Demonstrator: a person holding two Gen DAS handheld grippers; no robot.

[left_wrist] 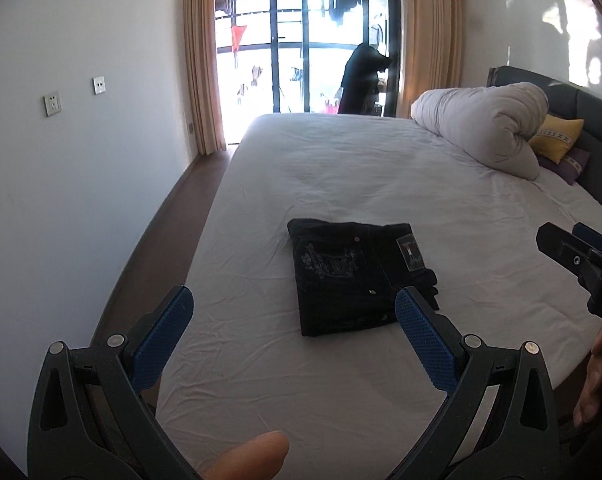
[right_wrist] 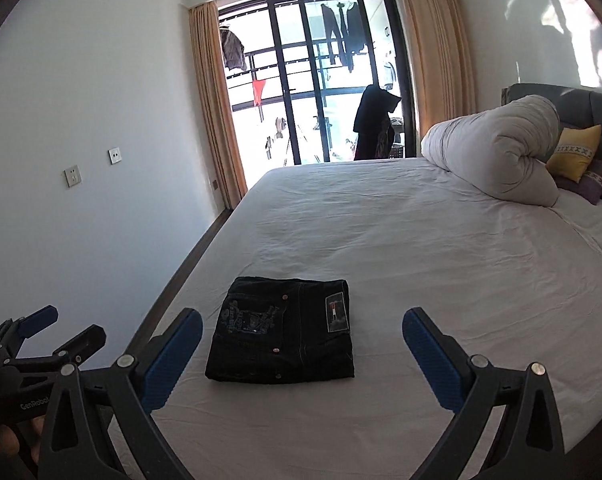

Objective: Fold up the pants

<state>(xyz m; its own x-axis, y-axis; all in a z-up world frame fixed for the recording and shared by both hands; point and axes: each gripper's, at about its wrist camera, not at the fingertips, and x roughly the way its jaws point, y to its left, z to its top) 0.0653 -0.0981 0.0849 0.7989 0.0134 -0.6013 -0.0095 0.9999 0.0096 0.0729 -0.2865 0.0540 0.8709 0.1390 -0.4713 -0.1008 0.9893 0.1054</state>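
Dark jeans (left_wrist: 357, 276) lie folded into a compact rectangle on the white bed sheet (left_wrist: 341, 168), back pocket embroidery and a waist patch facing up. They also show in the right wrist view (right_wrist: 285, 340). My left gripper (left_wrist: 295, 320) is open and empty, held above the bed's near edge, short of the jeans. My right gripper (right_wrist: 303, 340) is open and empty, also short of the jeans. The right gripper shows at the right edge of the left wrist view (left_wrist: 573, 248); the left gripper shows at the lower left of the right wrist view (right_wrist: 57, 332).
A rolled white duvet (right_wrist: 497, 152) and a yellow pillow (right_wrist: 575, 152) lie at the bed's head on the right, against a grey headboard (right_wrist: 589, 108). A white wall (right_wrist: 81, 120) runs along the left, with a strip of floor (left_wrist: 173, 216) beside the bed. Glass balcony doors (right_wrist: 313, 80) stand beyond.
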